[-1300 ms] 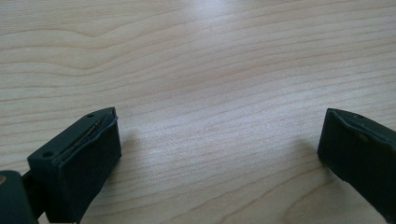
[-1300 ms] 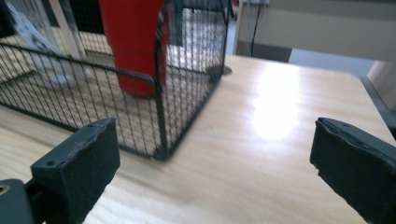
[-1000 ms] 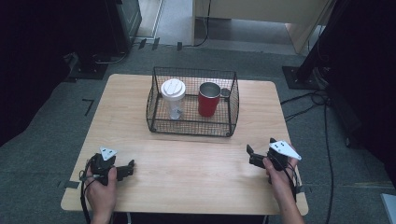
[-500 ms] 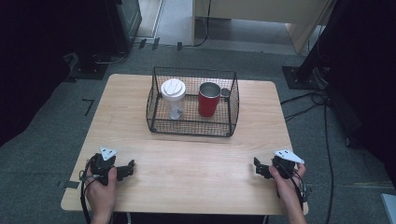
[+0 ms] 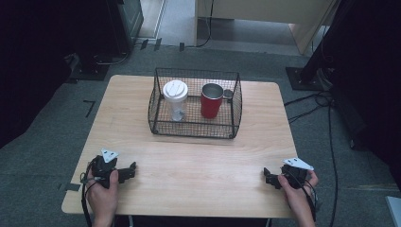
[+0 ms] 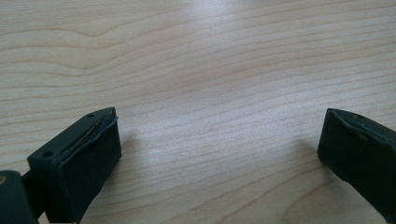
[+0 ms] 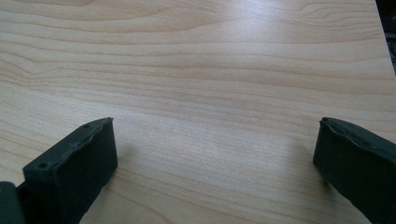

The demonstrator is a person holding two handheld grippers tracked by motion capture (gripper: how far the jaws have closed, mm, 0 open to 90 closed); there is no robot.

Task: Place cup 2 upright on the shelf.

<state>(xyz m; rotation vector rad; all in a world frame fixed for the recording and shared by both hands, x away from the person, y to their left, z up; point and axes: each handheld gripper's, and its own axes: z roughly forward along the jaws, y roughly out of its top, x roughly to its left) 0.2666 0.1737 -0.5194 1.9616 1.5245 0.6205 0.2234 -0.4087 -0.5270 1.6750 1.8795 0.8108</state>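
**Both grippers parked, basket untouched**

I rest my left gripper [image 5: 126, 171] near the table's [image 5: 198, 156] front-left corner and my right gripper [image 5: 270, 178] near its front-right corner, both spread wide and empty. The wire basket [image 5: 195, 126] sits toward the far edge, holding 1 white-lidded cup [image 5: 175, 91] and 1 red cup [image 5: 211, 100]. I judge nothing started; next needs a forward reach.

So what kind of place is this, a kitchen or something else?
Likely a lab or test room, not a kitchen: a bare wooden table on grey carpet, cables across the floor, dark equipment stands around it.
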